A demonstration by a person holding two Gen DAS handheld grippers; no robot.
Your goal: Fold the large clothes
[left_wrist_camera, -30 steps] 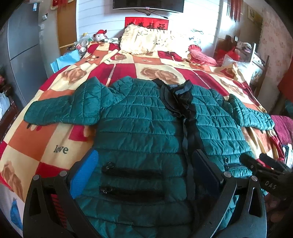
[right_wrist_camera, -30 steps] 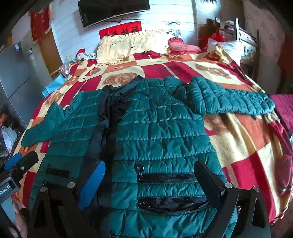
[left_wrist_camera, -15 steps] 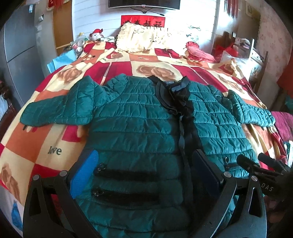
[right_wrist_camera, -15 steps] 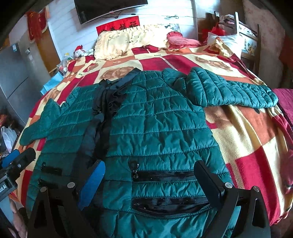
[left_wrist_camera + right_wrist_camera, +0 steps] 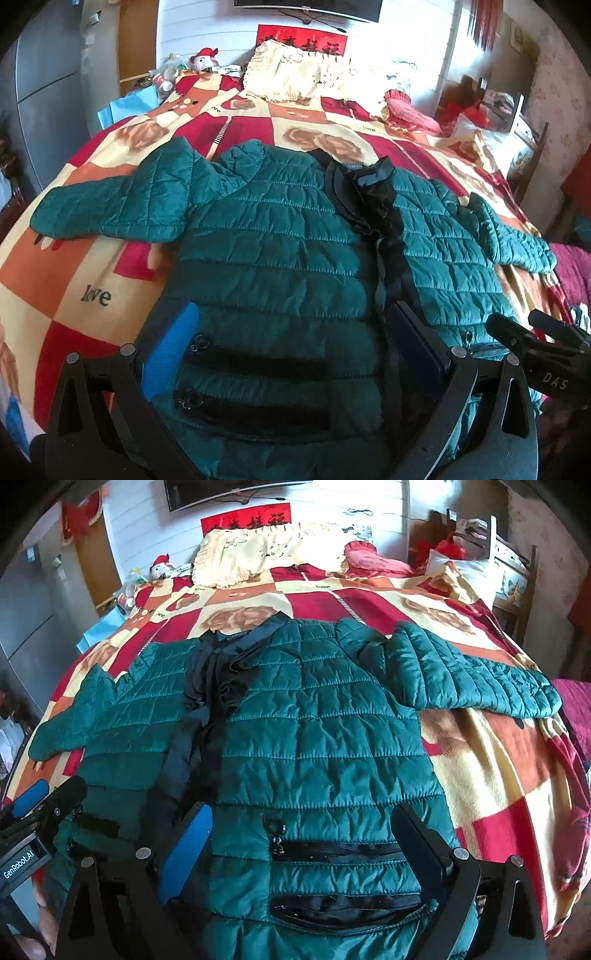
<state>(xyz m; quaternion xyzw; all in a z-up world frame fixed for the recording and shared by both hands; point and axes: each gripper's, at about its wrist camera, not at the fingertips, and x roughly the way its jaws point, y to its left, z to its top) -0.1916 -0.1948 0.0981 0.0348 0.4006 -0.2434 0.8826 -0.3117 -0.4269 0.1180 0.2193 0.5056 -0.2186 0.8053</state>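
We found the red-and-cream checked bedspread (image 5: pixel 92 295) bearing the teal quilted puffer jacket (image 5: pixel 280 258), front up, long axis running away from us. Both hem corners probably lay nearest our left gripper (image 5: pixel 291 347) and right gripper (image 5: pixel 303 842), both spread wide, empty.

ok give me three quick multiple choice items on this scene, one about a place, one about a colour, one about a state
1. Where does the jacket lie?
A. spread on the blanket on the bed
B. hung on a chair
C. on the floor

2. What colour is the jacket's quilted shell?
A. red
B. teal green
C. white

3. How do the left tool and right tool stand?
A. both shut on a sleeve
B. left open, right shut
C. both open, above the hem end

Answers: 1 A, the jacket lies flat with both sleeves out on the checked blanket. 2 B, teal green with black trim. 3 C, each tool's fingers stand wide apart with no fabric pinched between them.
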